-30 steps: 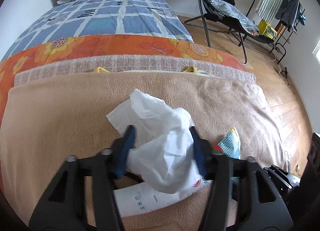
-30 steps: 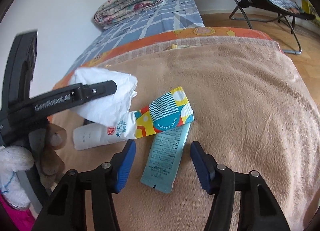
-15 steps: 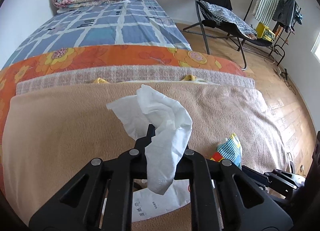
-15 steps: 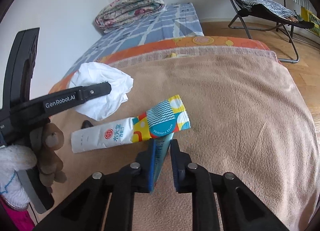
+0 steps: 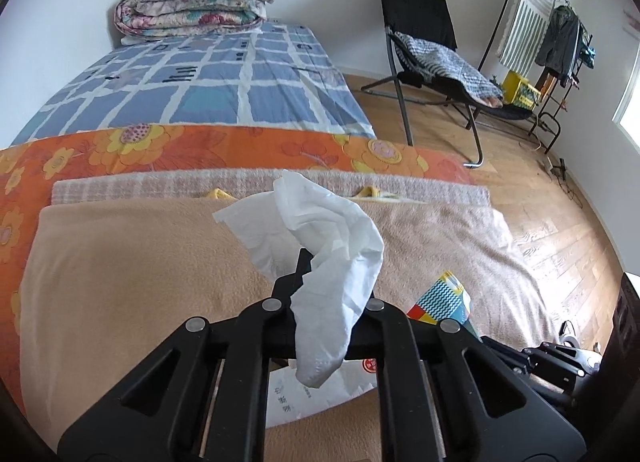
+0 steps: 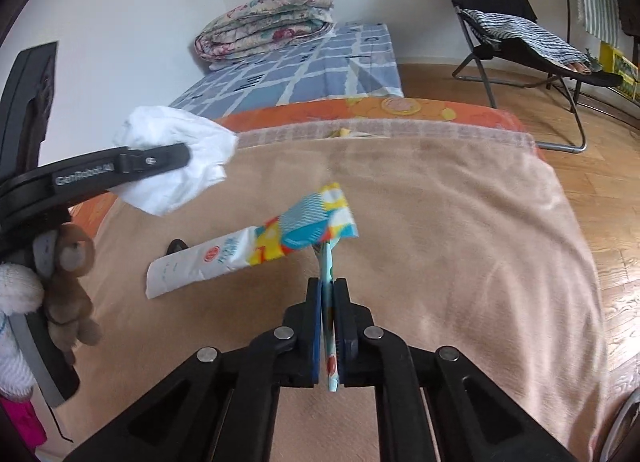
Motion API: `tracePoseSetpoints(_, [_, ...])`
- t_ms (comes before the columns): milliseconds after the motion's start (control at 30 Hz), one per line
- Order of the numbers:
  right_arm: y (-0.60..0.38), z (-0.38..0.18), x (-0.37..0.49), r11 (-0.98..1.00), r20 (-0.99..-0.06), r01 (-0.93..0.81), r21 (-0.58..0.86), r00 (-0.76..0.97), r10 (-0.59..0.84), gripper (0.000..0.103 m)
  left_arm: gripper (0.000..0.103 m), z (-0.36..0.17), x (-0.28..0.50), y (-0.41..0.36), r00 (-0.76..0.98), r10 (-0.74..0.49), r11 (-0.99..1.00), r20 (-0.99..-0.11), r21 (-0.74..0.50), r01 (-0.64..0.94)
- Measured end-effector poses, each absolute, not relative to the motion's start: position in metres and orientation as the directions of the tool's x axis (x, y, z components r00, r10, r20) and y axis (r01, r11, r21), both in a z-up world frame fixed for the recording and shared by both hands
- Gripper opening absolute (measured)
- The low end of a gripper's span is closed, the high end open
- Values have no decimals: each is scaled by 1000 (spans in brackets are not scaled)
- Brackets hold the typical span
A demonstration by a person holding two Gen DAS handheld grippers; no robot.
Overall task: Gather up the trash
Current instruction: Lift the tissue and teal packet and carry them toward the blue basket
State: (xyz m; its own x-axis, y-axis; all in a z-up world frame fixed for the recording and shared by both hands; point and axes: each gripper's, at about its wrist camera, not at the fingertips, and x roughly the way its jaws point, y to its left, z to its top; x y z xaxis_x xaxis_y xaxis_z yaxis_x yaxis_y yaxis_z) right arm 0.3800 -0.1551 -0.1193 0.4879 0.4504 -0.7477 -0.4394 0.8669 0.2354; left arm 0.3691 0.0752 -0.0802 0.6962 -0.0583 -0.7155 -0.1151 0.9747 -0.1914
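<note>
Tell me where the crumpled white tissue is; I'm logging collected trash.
The white tissue is pinched in the left tool, above the tan blanket.

Crumpled, soft white tissue paper (image 5: pixel 320 246) between the matt black plastic jaws of the left hand-held gripper (image 5: pixel 316 282); a glossy printed plastic wrapper (image 6: pixel 328 286) in the right hand-held gripper (image 6: pixel 328 302); a shiny white foil-like packet (image 6: pixel 248 254) above a fuzzy tan fleece blanket (image 6: pixel 440 229); varnished wooden floor (image 5: pixel 568 246)

Lighting: we note bright, even daylight, soft shadows. Quality: strong fisheye bending, dark corner vignettes; the colourful wrapper (image 6: pixel 316 221) slightly blurred.
</note>
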Motion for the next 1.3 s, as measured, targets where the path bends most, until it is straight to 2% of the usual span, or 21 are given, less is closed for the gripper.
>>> tracePoseSetpoints(367, [-193,-86,348,883,-738,-432,183,534,413,3,8,-37,319,82,730,-57,971,-681,-209,-119])
tracePoseSetpoints(733, [-220,-35,279,848,-686,-494,189,552,474,3,8,5,232,70,743,-78,977,-664,-199,-75])
tracePoseSetpoints(1300, [-243,-3,154,768,-621,-614,184,533,575,3,8,14,83,36,735,-115,982,-668,-188,-16])
